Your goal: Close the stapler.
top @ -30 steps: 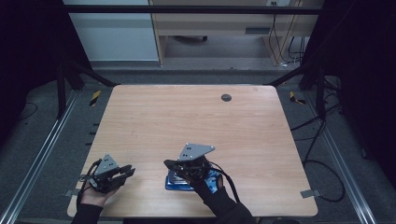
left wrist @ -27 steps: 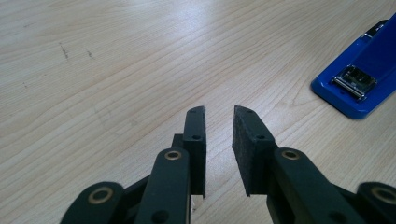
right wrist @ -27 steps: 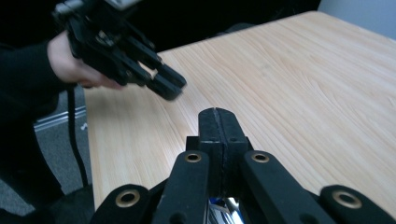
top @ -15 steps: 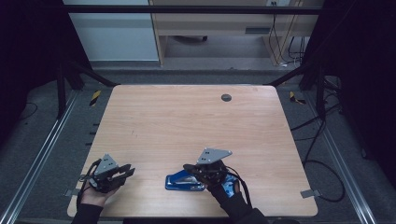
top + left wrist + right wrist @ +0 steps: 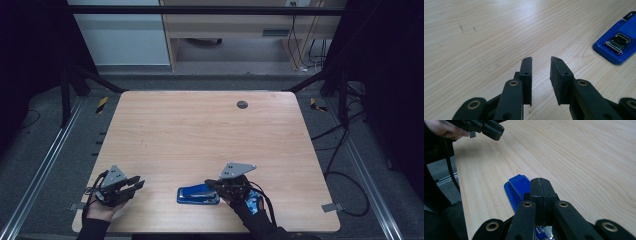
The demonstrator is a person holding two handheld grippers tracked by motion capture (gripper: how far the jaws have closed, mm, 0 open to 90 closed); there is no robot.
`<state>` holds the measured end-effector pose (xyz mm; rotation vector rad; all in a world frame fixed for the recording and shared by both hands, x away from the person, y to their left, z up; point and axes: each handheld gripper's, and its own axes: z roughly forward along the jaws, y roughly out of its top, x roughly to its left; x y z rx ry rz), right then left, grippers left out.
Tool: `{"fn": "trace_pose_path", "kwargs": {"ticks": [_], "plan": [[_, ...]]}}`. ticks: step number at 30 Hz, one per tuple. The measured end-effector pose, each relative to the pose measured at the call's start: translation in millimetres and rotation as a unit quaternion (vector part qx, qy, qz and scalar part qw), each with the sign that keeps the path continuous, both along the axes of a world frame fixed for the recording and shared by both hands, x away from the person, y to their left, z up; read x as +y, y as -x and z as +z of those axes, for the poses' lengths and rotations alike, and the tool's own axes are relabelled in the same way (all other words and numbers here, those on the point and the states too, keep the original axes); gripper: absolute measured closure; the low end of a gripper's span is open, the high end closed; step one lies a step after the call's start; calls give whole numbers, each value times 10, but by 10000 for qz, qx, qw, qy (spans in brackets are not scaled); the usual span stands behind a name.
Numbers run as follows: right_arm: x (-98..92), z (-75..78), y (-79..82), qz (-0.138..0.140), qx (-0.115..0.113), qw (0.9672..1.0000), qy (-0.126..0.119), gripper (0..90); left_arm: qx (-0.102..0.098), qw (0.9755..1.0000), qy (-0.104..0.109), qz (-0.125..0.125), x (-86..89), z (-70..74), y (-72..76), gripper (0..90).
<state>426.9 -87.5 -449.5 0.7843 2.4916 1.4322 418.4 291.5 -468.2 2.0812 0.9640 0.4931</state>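
Evidently you kept the right gripper [image 5: 541, 195] closed, empty, over the blue stapler [image 5: 198, 194] at the table's [image 5: 200, 130] near edge — to press it; the left gripper [image 5: 541, 72] waited alongside, jaws just widening, empty.

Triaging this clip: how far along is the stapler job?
Done: the blue stapler lies flat on the wooden table near its front edge. In hand: the right gripper, jaws pressed together, sits over the stapler's rear end; the right gripper view shows nothing between its jaws. The left gripper waits apart with jaws slightly parted and empty, having just opened a little. Left: any actual grasp of the stapler.
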Motion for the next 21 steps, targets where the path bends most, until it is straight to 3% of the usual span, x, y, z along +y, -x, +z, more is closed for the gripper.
{"fn": "trace_pose_path", "kwargs": {"ticks": [8, 17, 21], "plan": [[-36, -92, -2, -10, 155, 9998, 140, 900, -9, 10000, -12, -2, -1, 2, 3, 708], [-131, -143, 9, -54, 223, 9997, -69, 900, -5, 10000, -12, 9, -1, 1, 6, 702], [-139, -184, 17, -90, 200, 9997, 48, 900, -6, 10000, -11, 10, -2, 1, 6, 701]]}}
